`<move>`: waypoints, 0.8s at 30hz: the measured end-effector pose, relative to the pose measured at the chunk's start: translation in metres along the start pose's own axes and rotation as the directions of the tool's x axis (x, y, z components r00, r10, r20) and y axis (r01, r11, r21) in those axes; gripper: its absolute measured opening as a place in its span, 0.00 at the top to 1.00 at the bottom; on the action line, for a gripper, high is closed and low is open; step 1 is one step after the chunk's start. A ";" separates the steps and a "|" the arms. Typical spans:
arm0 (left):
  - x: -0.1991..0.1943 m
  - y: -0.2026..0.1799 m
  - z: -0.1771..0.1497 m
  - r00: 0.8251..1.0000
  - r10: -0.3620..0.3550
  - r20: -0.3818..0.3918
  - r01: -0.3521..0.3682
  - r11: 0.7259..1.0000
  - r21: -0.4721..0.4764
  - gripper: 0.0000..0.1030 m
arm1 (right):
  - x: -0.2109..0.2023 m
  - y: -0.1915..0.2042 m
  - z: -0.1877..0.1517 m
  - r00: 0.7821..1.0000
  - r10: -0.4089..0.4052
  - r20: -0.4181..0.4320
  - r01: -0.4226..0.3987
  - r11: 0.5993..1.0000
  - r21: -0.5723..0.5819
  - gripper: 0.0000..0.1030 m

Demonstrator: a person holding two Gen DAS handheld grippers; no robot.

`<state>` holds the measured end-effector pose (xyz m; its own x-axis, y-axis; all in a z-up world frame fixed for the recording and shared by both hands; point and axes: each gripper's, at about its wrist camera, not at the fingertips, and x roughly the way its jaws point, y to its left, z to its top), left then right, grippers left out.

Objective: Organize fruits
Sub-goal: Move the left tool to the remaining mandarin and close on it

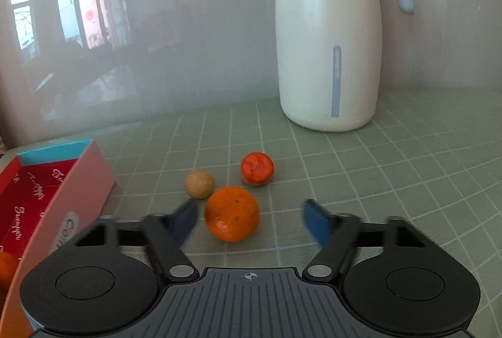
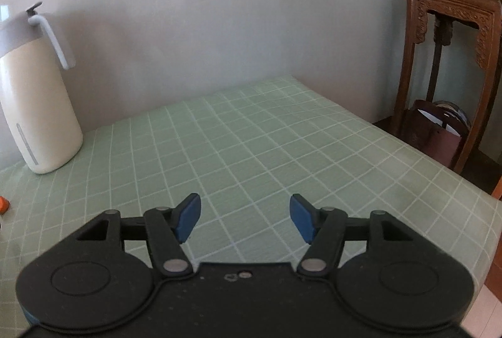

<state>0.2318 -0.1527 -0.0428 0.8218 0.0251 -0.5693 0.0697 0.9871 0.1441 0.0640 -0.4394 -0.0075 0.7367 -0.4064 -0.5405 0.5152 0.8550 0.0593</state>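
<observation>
On the green checked desk, an orange is sitting between the left gripper's spread fingers, near the box. The right gripper is hovering, fingers apart, holding nothing.

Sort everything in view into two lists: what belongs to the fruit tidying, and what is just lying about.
Belongs: large orange, small red-orange fruit, tan round fruit, red-lined box, open left gripper.

Lying about: white jug, wooden stand, checked tablecloth.
</observation>
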 end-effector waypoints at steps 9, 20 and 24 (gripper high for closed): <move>-0.008 0.016 -0.001 1.000 0.005 -0.008 -0.006 0.999 -0.043 0.63 | -0.007 0.000 0.000 1.000 0.017 0.010 -0.017 1.000 -0.001 0.38; -0.040 0.031 0.000 0.999 -0.017 0.046 0.019 0.999 -0.038 0.63 | -0.017 0.009 0.000 0.999 0.050 0.019 -0.050 0.999 0.000 0.38; -0.053 0.036 0.001 0.997 -0.024 0.070 0.026 0.999 -0.032 0.63 | -0.017 0.018 0.000 0.998 0.064 0.020 -0.064 0.998 -0.012 0.38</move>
<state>0.1910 -0.1182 -0.0064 0.8575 -0.0097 -0.5143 0.0729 0.9920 0.1029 0.0606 -0.4171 0.0028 0.7769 -0.3571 -0.5186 0.4619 0.8829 0.0840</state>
